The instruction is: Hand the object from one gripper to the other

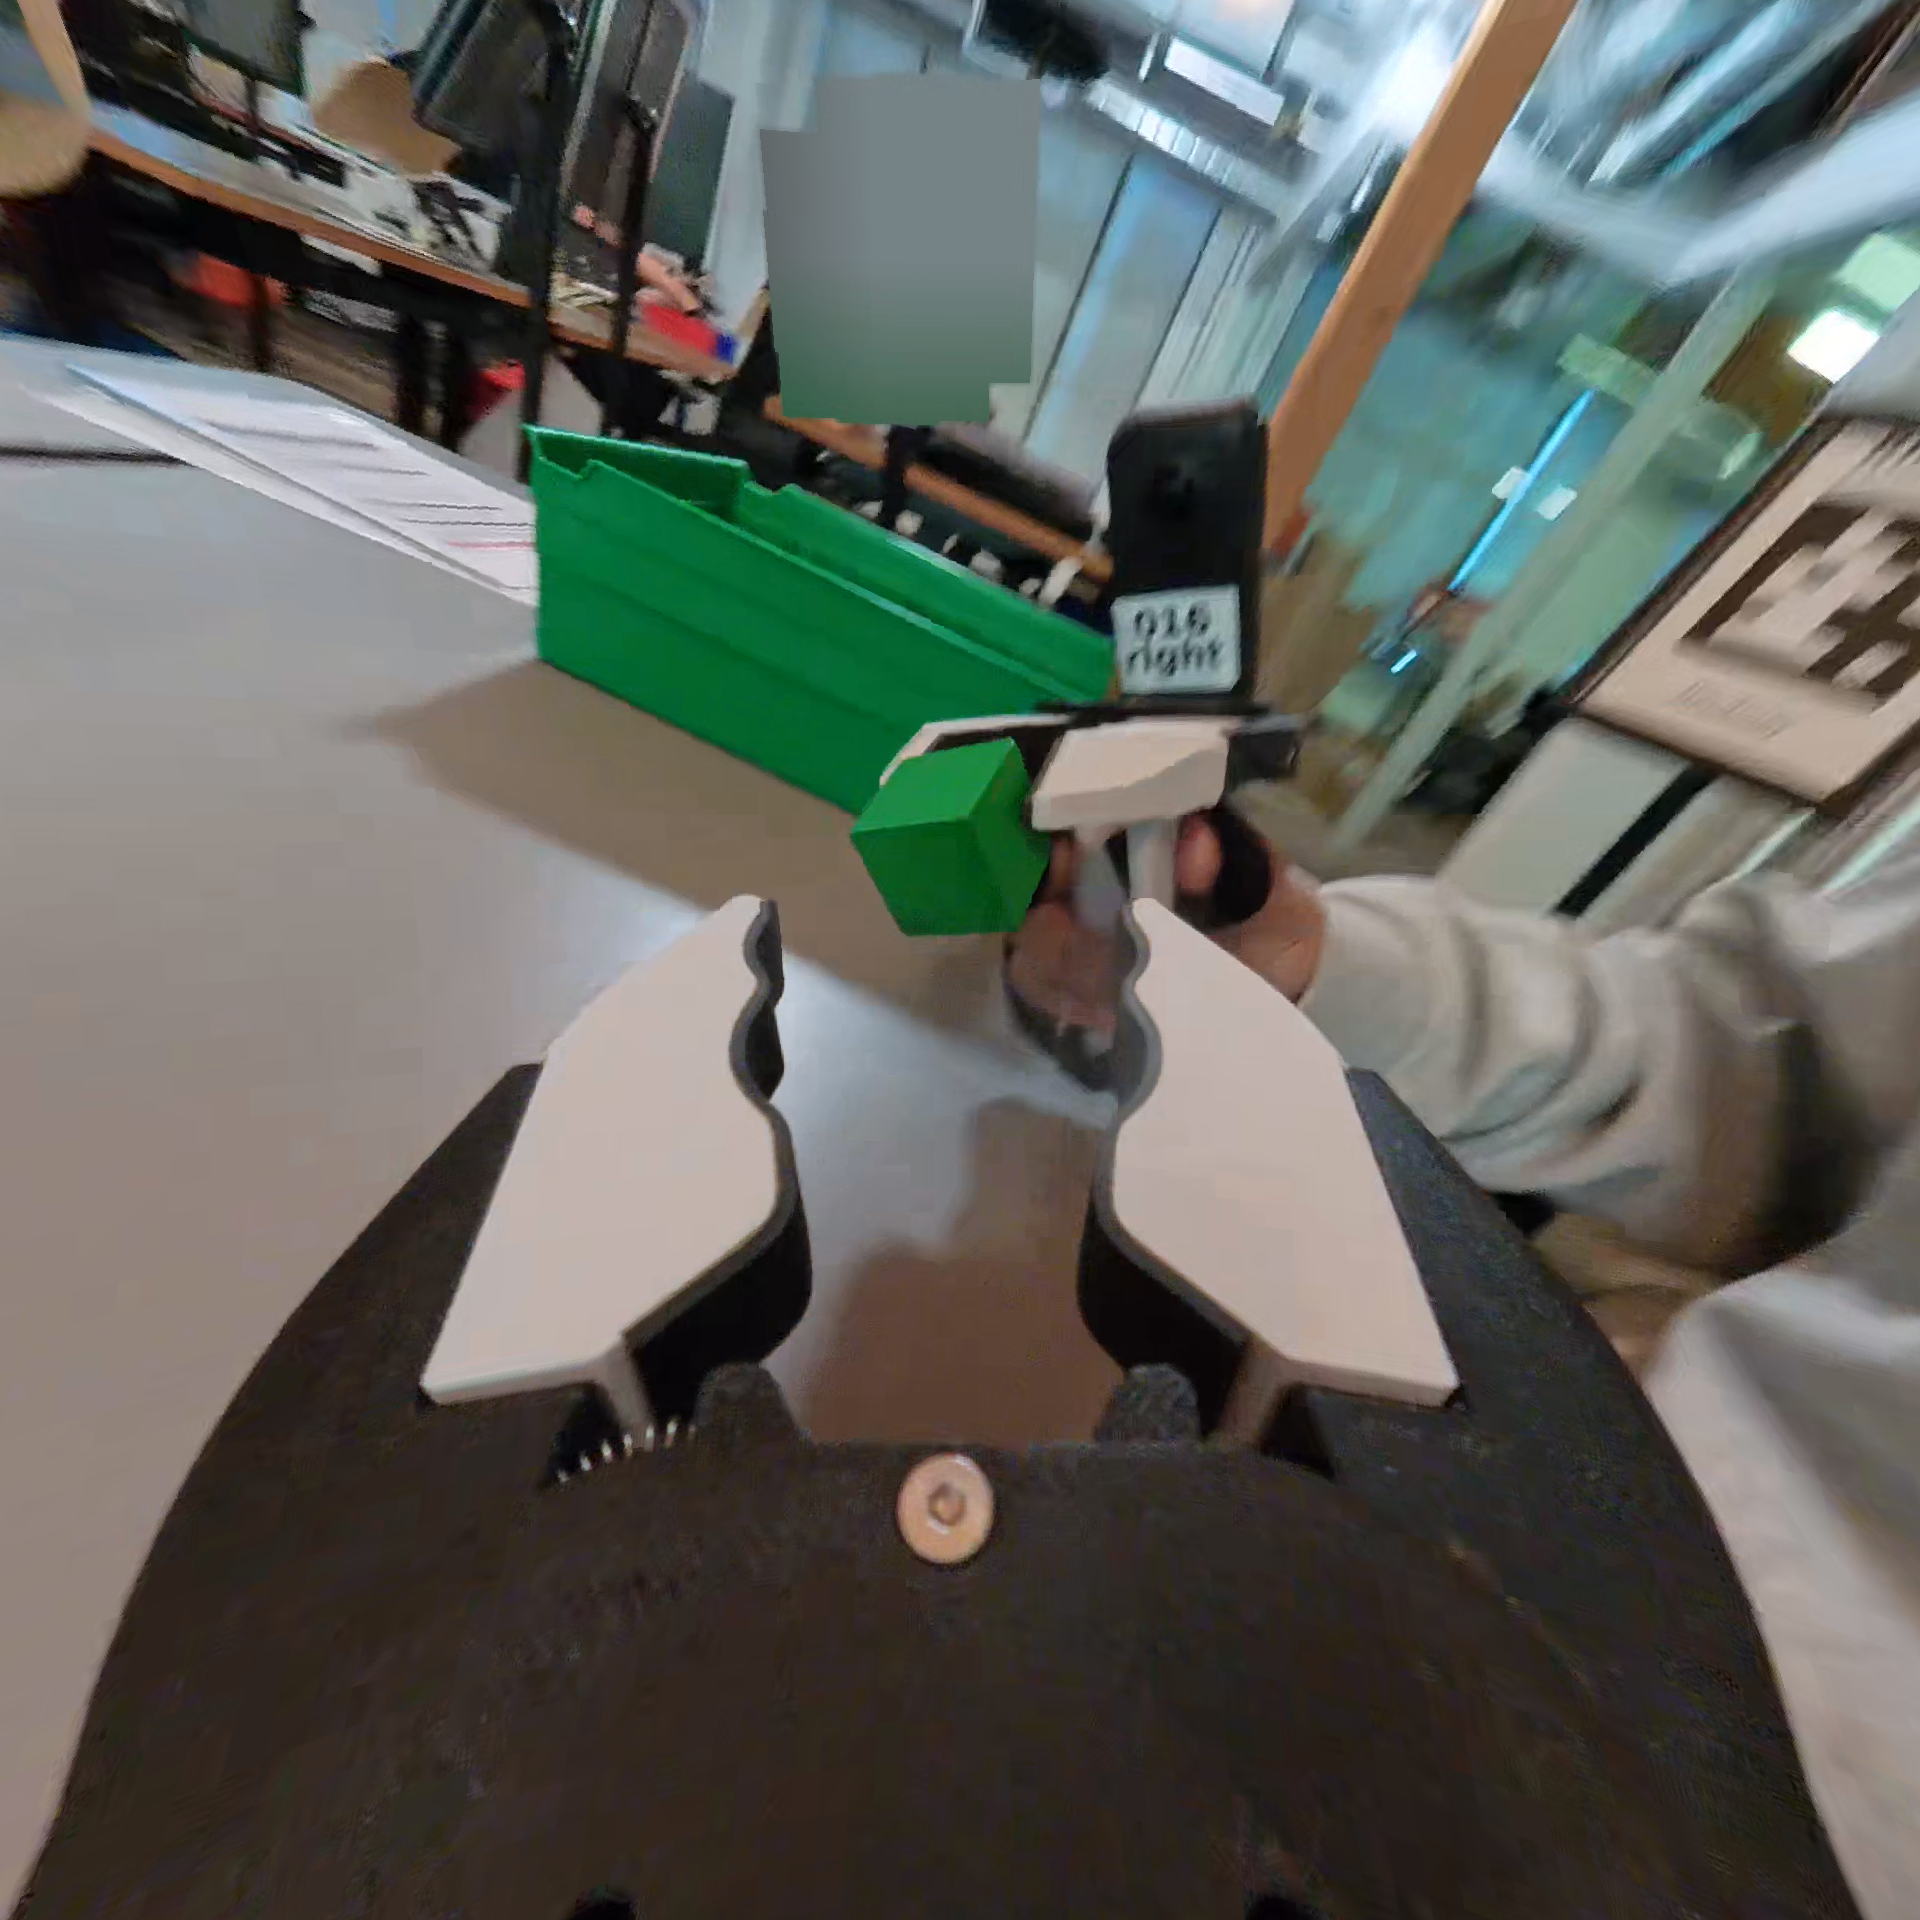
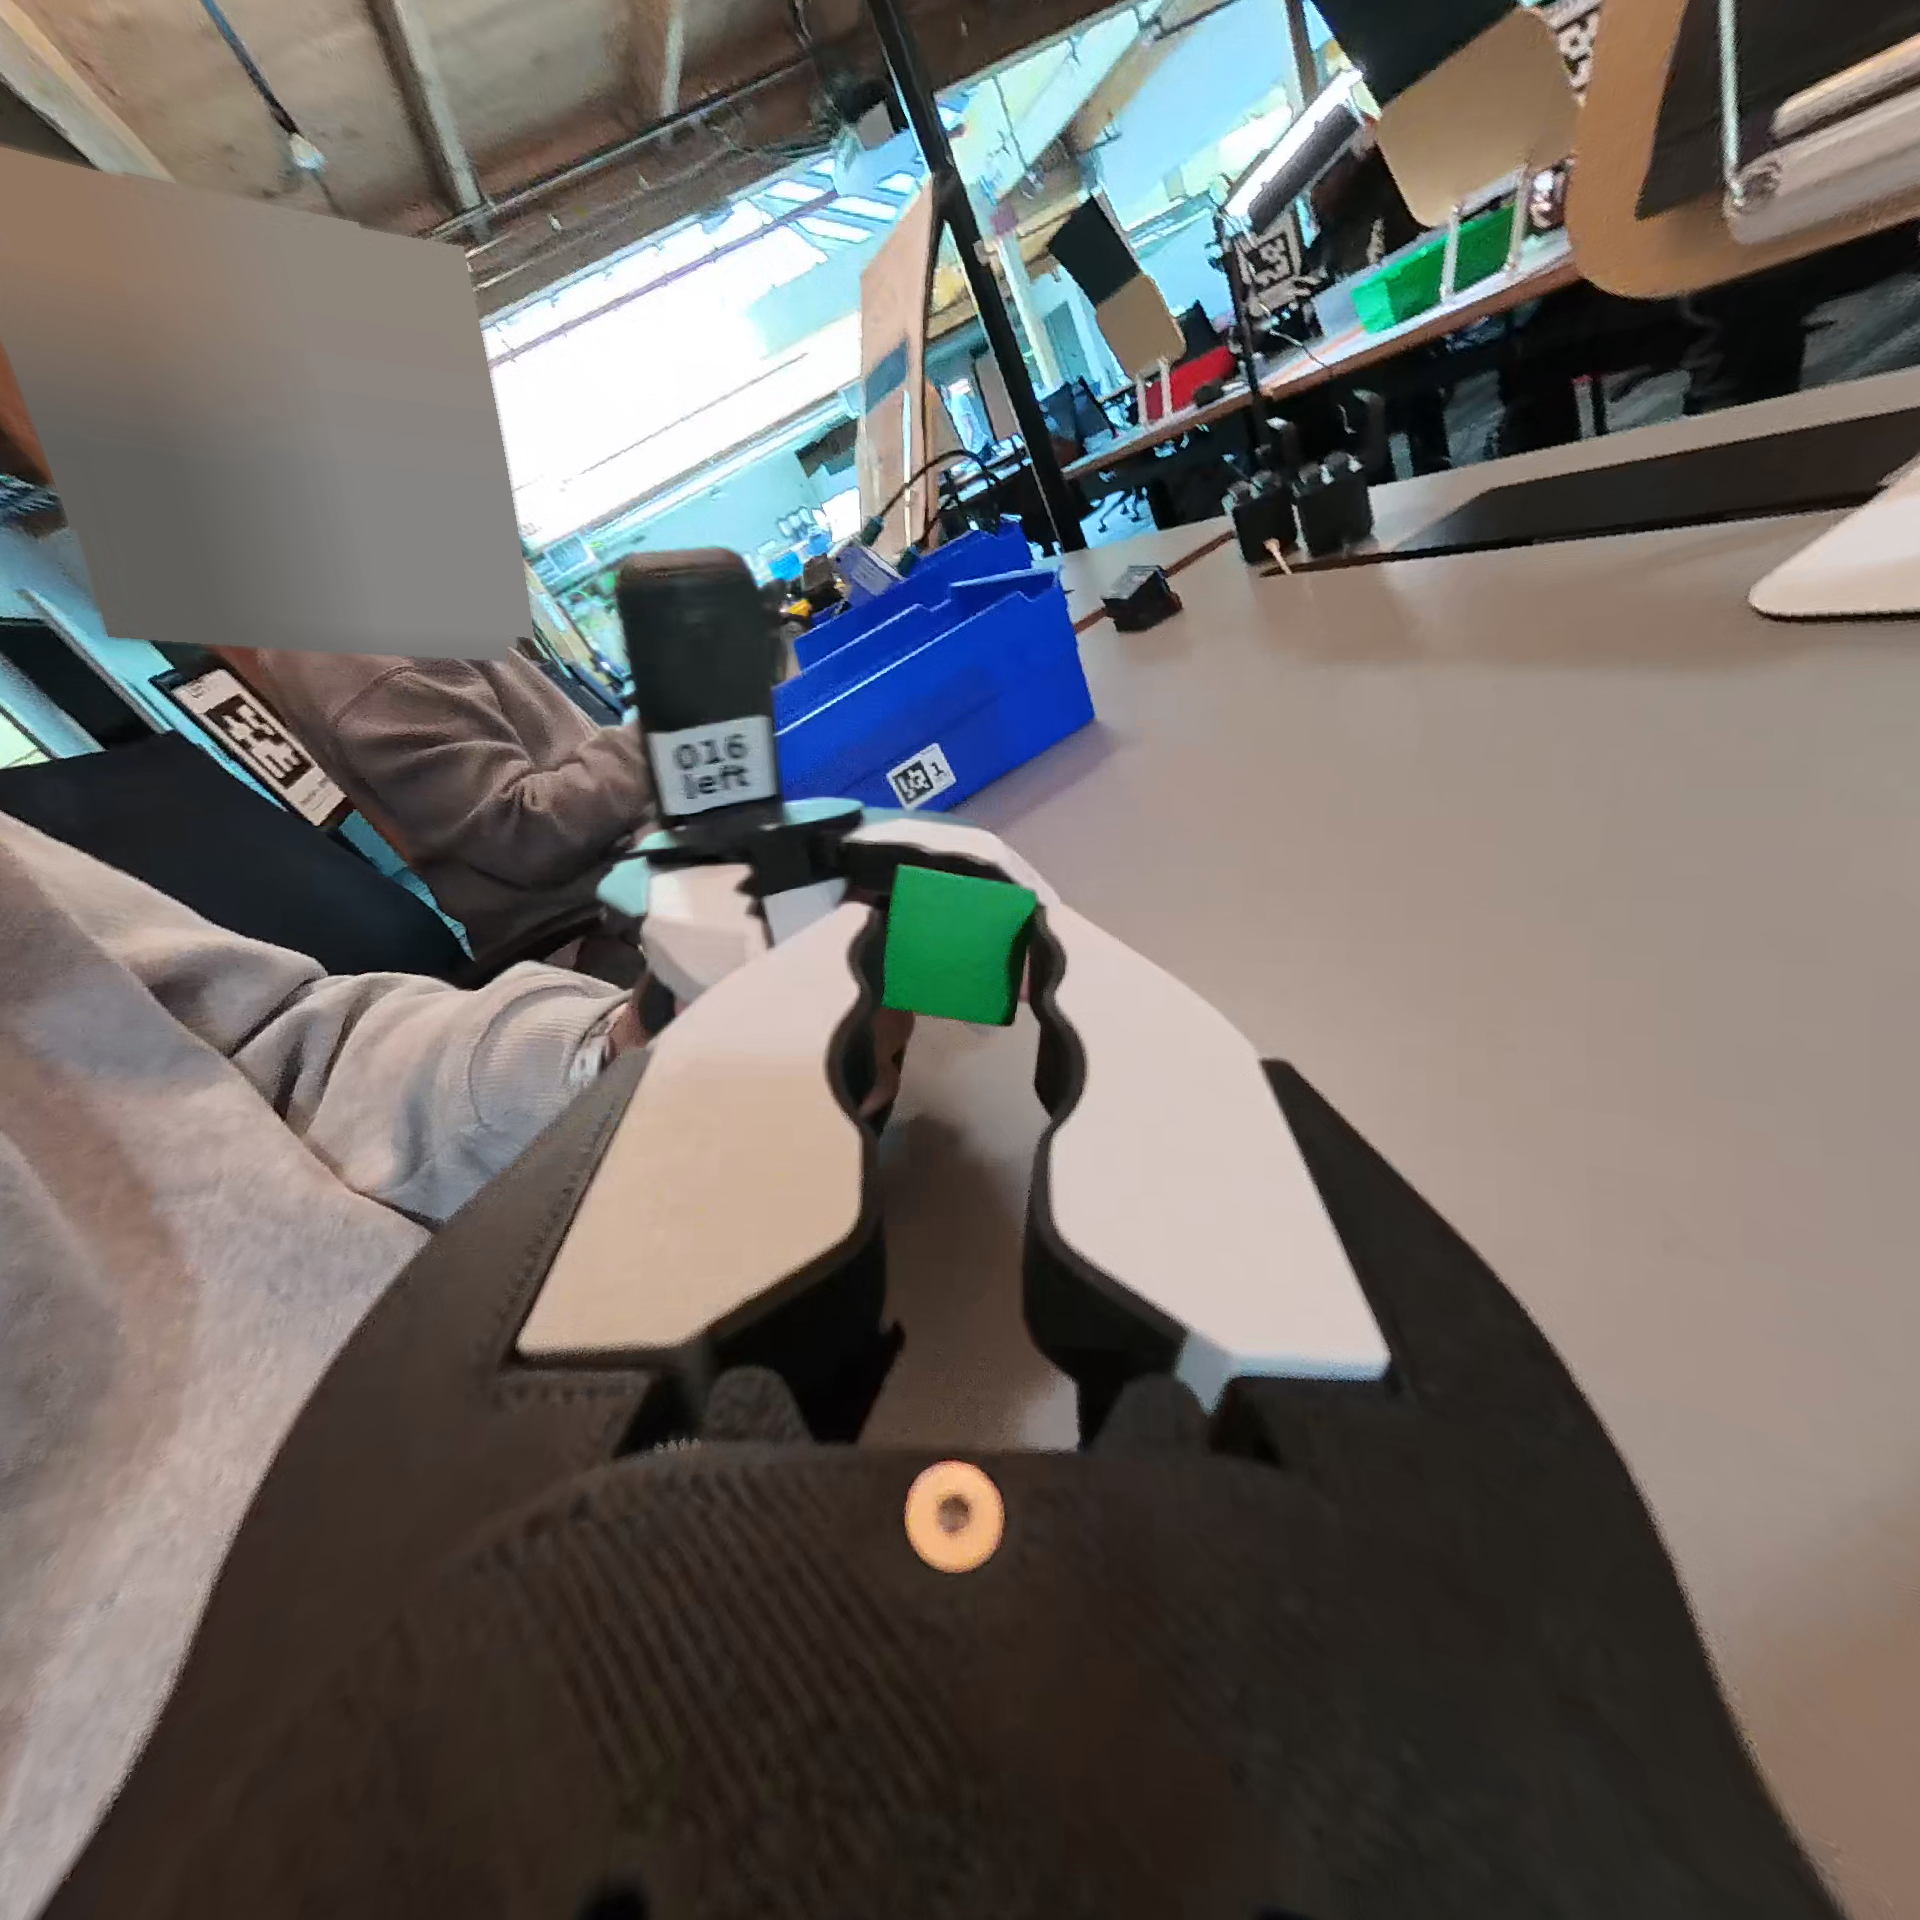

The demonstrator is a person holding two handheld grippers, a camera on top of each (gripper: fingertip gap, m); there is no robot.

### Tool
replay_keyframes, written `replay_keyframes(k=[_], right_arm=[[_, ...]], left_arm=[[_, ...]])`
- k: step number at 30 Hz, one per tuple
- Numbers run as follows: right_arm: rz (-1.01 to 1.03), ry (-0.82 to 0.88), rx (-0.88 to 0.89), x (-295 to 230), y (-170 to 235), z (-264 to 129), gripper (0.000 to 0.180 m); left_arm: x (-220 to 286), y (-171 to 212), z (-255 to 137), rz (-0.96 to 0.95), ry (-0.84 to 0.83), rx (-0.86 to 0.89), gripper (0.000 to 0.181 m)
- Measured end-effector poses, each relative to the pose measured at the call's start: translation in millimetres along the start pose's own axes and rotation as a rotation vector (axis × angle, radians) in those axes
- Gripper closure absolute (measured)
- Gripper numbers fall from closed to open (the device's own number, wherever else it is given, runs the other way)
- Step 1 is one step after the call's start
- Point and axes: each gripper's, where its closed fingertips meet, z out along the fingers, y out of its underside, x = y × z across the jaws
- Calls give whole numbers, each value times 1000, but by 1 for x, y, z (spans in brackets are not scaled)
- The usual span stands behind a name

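A green cube (image 2: 951, 951) is clamped between the tips of my right gripper (image 2: 956, 940), held in the air above the grey table (image 2: 1455, 935). In the left wrist view the cube (image 1: 940, 842) hangs just beyond and slightly above the tips of my left gripper (image 1: 951, 920), which is open and empty. The right gripper's white fingers (image 1: 1122, 769) reach in from the right, and a hand (image 1: 1257, 935) holds its grip. In the right wrist view the left gripper's white finger (image 2: 966, 836) shows right behind the cube.
A green bin (image 1: 769, 644) stands on the table behind the cube, with a paper sheet (image 1: 343, 468) to its left. A blue bin (image 2: 935, 707), small black devices (image 2: 1143, 597) and a white stand base (image 2: 1839, 582) sit farther off. A grey sleeve (image 1: 1558, 1039) fills the right. Less than 4 cm separates the two grippers' tips.
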Motion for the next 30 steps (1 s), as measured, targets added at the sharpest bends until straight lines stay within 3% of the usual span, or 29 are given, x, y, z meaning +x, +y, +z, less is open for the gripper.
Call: replay_keyframes(k=[4, 10, 26, 30], right_arm=[[-54, -37, -6, -9, 2, 4, 153], [-120, -66, -3, -20, 3, 9, 153], [-123, -76, 31, -23, -1, 7, 152], [-154, -44, 31, -18, -3, 5, 136]], left_arm=[[9, -13, -5, -191, 151, 101, 126], [20, -9, -4, -236, 243, 75, 140], [16, -14, -10, -331, 293, 109, 155], [15, -13, -11, -376, 308, 105, 155]])
